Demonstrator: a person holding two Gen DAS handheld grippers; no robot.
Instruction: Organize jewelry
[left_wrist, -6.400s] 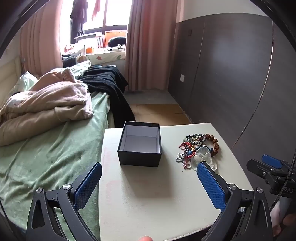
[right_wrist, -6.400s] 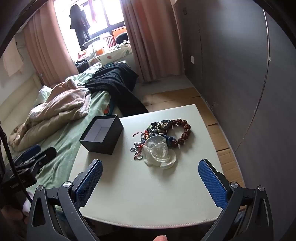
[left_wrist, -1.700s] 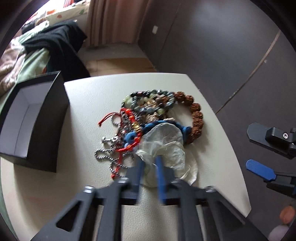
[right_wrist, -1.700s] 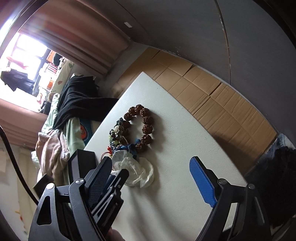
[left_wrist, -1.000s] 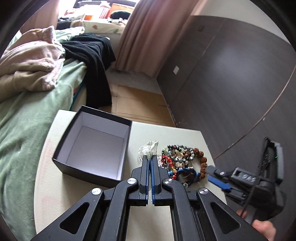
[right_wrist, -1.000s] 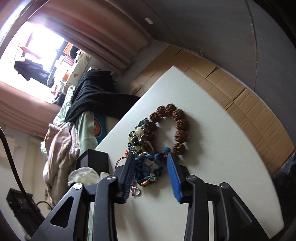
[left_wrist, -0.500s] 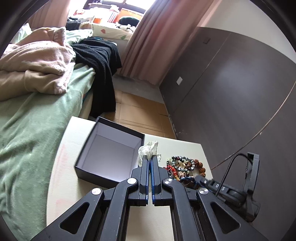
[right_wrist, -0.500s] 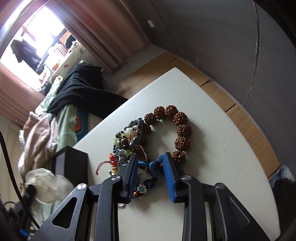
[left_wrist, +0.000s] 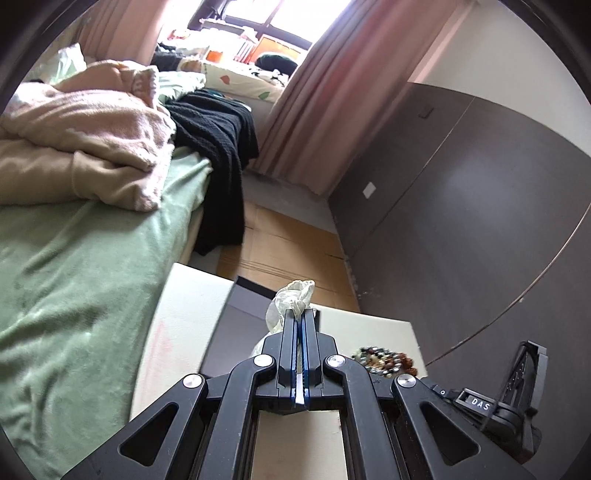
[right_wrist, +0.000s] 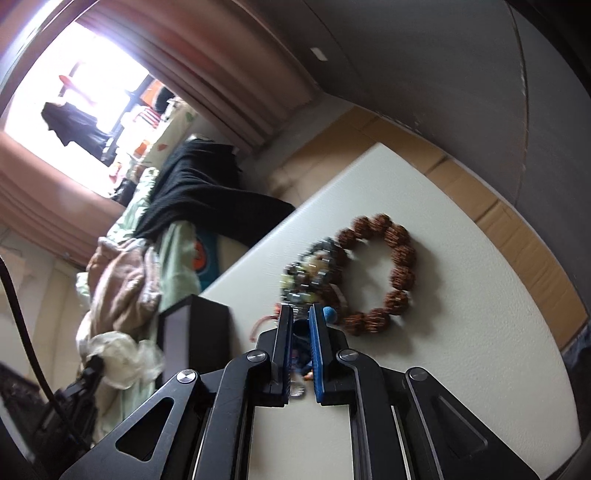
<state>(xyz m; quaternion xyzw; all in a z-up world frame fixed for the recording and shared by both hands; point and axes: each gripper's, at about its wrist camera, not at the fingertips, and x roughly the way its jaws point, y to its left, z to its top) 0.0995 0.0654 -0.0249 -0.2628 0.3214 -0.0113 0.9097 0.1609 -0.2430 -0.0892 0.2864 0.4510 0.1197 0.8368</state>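
Note:
My left gripper (left_wrist: 300, 314) is shut on a crumpled clear plastic bag (left_wrist: 290, 299) and holds it in the air above the open black box (left_wrist: 240, 325). The bag also shows in the right wrist view (right_wrist: 122, 360), left of the box (right_wrist: 199, 332). My right gripper (right_wrist: 301, 314) is shut on a blue cord bracelet (right_wrist: 301, 328) at the near edge of the jewelry pile. A brown bead bracelet (right_wrist: 399, 275) and a mixed stone bracelet (right_wrist: 314, 266) lie on the white table (right_wrist: 461, 332) just beyond. Part of the pile (left_wrist: 384, 363) shows in the left wrist view.
A bed with a green sheet (left_wrist: 81, 277), pink blankets (left_wrist: 85, 140) and a black garment (left_wrist: 218, 147) lies left of the table. A dark panel wall (left_wrist: 461, 221) stands to the right. Cardboard (left_wrist: 280, 247) covers the floor beyond the table.
My left gripper has lifted the plastic bag higher, over the box. My right gripper has closed from a narrow gap onto the blue cord bracelet.

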